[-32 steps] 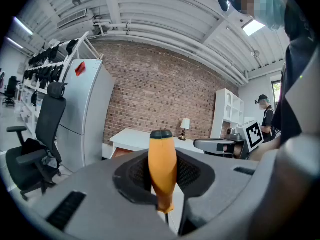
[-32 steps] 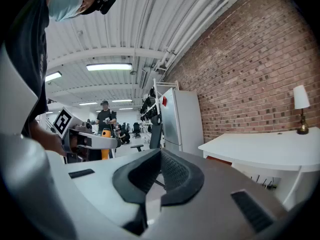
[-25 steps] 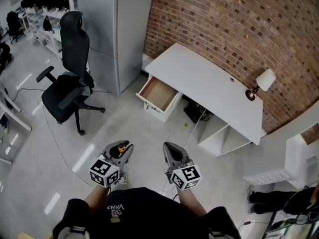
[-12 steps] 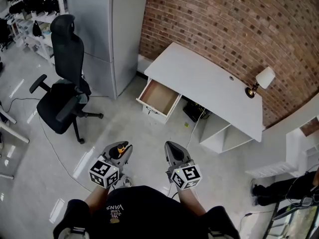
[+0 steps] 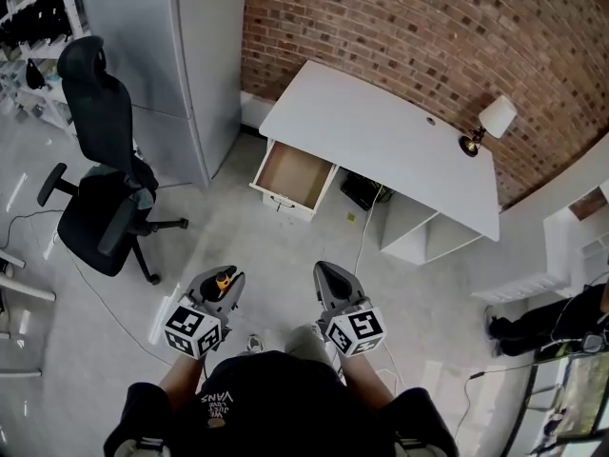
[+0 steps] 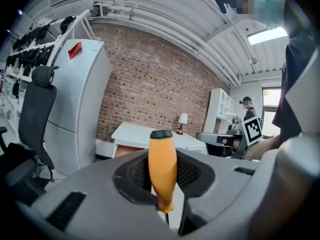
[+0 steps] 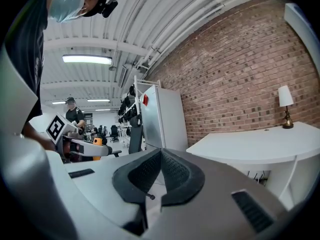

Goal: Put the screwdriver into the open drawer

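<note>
The left gripper (image 5: 228,278) has its fingers (image 6: 125,181) clenched on the screwdriver (image 6: 162,166). The orange handle stands upright between them, with its dark cap above the fingertips and the thin shaft dropping out below the pads. The right gripper (image 5: 329,276), just to the right of it and apart, has its fingers (image 7: 182,176) pressed together with nothing between them.

Both pairs of fingers point across the grey floor (image 5: 285,246) towards the white bench (image 5: 381,141) against the brick wall (image 5: 400,27). The open drawer (image 5: 293,175) juts from the bench's near-left end, well ahead of the fingers; in the left gripper view it shows just left of the handle. A small lamp (image 5: 487,122) stands on the bench far ahead and right of the right fingers. A black office chair (image 5: 100,188) and a grey cabinet (image 5: 190,55) lie ahead and left of the left fingers.
</note>
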`<move>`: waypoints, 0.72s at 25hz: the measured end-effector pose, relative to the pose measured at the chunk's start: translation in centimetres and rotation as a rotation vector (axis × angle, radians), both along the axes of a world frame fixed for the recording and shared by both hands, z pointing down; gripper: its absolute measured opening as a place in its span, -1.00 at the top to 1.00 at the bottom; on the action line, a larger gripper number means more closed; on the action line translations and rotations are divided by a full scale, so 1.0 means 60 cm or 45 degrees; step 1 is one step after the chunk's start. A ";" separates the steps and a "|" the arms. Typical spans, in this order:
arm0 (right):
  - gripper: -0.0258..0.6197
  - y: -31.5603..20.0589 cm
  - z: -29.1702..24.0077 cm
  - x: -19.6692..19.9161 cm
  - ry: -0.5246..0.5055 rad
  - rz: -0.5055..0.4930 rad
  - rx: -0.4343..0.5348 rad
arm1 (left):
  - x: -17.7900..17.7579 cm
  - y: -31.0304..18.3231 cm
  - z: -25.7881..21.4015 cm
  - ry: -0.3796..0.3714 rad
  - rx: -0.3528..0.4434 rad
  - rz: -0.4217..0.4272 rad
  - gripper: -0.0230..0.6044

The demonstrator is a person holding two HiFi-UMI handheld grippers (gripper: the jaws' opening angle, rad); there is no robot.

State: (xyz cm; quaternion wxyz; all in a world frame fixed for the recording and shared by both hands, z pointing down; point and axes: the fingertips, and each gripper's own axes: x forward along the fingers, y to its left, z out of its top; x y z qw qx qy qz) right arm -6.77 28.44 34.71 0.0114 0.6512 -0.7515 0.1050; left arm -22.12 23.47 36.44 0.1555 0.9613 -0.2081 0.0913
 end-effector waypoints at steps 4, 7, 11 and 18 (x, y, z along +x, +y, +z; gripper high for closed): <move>0.94 -0.025 0.015 0.030 -0.011 -0.007 -0.022 | 0.026 -0.025 0.012 -0.002 -0.019 -0.019 0.67; 0.94 -0.056 0.028 0.057 -0.013 -0.035 -0.027 | 0.047 -0.055 0.018 0.002 -0.015 -0.067 0.67; 0.94 -0.106 0.028 0.095 -0.004 -0.090 -0.026 | 0.080 -0.100 0.018 0.012 -0.014 -0.143 0.67; 0.94 -0.194 0.033 0.168 -0.004 -0.200 -0.014 | 0.164 -0.177 0.018 0.024 -0.002 -0.232 0.67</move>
